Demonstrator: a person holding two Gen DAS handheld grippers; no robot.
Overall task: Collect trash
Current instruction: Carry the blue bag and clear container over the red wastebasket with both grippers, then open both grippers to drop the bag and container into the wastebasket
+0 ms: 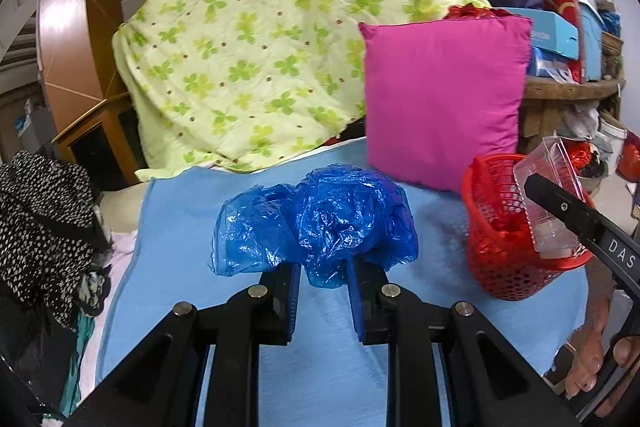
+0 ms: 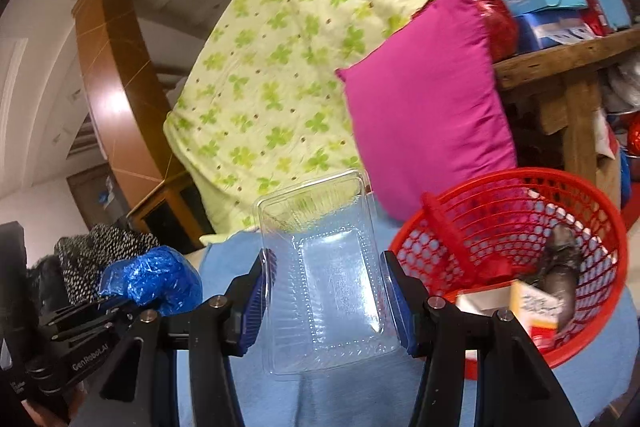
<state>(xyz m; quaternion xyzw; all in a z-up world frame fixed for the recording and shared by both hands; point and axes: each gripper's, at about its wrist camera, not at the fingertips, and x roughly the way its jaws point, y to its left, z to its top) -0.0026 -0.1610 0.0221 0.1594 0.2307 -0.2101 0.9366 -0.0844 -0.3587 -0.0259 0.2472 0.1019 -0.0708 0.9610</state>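
Nearest the left wrist camera, the left tool (image 1: pixel 323 291) is clamped on a crumpled blue plastic bag (image 1: pixel 320 219), which bunches up above and in front of the closed fingers and hangs clear of the light blue sheet (image 1: pixel 180 227) covering the bed. Nearest the right wrist camera, the right tool (image 2: pixel 326 303) grips a clear plastic tray (image 2: pixel 324 279) by its two long sides, the tray standing roughly upright between the pads. Both pieces of trash are thus lifted, and the step in hand looks like the carry to the red basket (image 2: pixel 560 351), which sits on the sheet to the right, just in front of the pink cushion (image 1: pixel 444 95). The basket already holds a small carton (image 2: pixel 532 307) and a dark crumpled item (image 2: pixel 564 263) that cannot be identified. In the left wrist view the tray is at the basket's near rim, so it will likely go in first: the right tool needs to bring it over the opening and spread its fingers. The bag sits further left and must travel right past the tray and the other tool before release. Being light and springy, it may cling to the pads or drift beside the basket. A green clover-print quilt (image 1: pixel 256 39) is heaped at the far end of the bed.
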